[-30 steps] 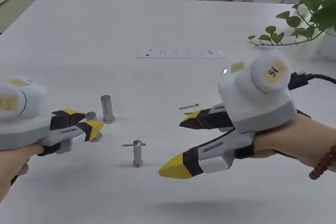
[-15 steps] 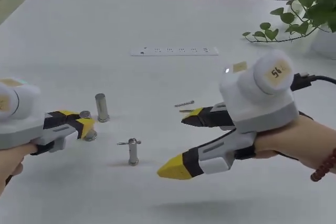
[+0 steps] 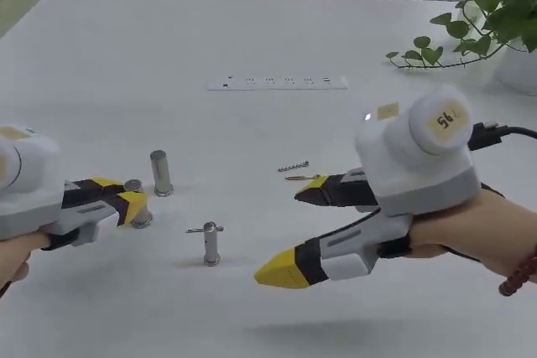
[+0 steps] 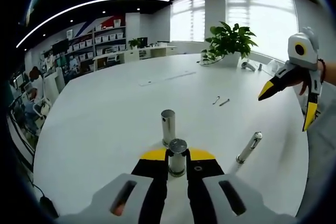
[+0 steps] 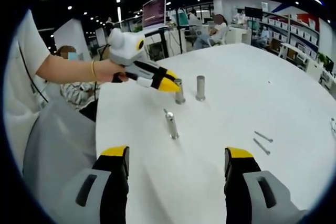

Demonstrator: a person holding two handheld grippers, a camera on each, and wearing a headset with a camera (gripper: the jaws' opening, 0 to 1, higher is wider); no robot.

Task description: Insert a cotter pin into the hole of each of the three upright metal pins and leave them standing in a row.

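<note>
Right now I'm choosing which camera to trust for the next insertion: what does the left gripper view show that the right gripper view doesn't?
Left gripper view: a close look at the left hand-held gripper shut on a metal pin, plus the potted plant and power strip.
Right gripper view: the right hand-held gripper with jaws wide open, a monitor and the person's forearm.
Both: that held pin, the bare pin, the front pin and two loose cotter pins.
</note>
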